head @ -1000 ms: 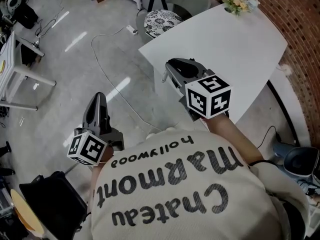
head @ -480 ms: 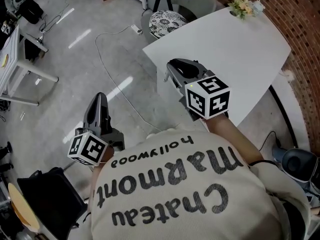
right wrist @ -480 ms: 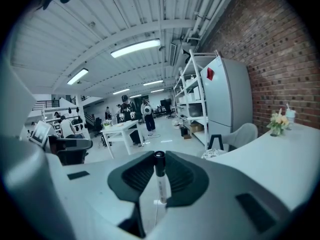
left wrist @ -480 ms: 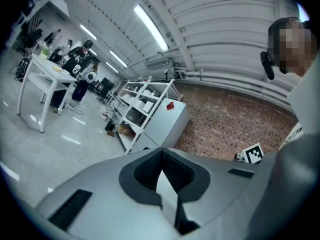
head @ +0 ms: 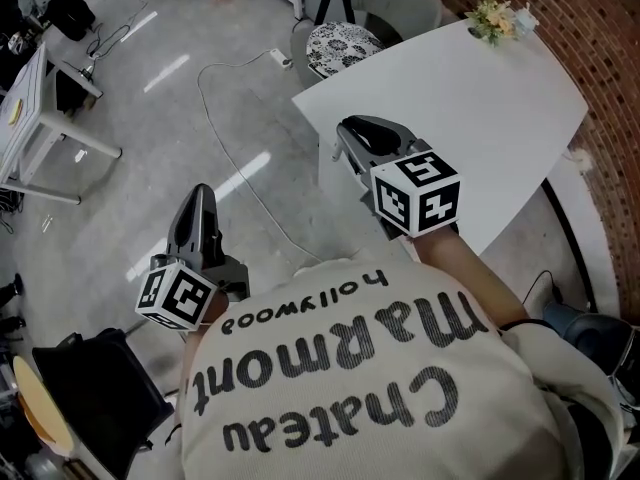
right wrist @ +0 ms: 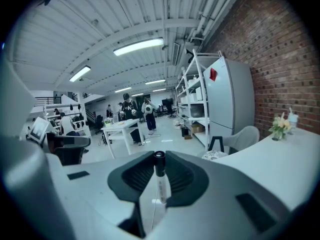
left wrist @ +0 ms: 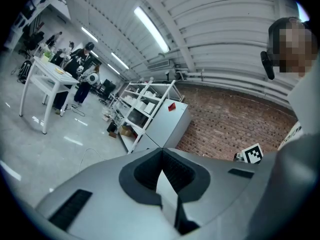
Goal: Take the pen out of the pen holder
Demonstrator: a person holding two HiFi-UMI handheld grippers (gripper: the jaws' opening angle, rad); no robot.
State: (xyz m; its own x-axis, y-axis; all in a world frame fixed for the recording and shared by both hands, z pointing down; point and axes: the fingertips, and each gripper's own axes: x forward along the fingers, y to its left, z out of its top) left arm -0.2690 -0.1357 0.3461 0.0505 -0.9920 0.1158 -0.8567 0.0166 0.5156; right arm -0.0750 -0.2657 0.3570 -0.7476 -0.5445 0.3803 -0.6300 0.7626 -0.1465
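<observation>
My right gripper (right wrist: 159,158) is shut on a pen (right wrist: 161,184) with a black cap and a clear barrel, which stands upright between the pads. In the head view the right gripper (head: 365,136) hovers over the near corner of the white table (head: 500,98). The left gripper (head: 197,206) is held lower at the left, over the floor. Its jaws meet at the tips (left wrist: 162,151) with nothing between them. No pen holder shows in any view.
A small vase of flowers (head: 497,15) stands at the table's far edge. A grey chair with a patterned cushion (head: 340,40) sits beyond the table. A cable (head: 225,138) loops across the floor. A white desk (head: 40,118) is at the far left, a brick wall (head: 610,58) on the right.
Both grippers keep their places and their jaws look the same. Only the head view has drifted a little, so the table and floor sit slightly further right in the picture.
</observation>
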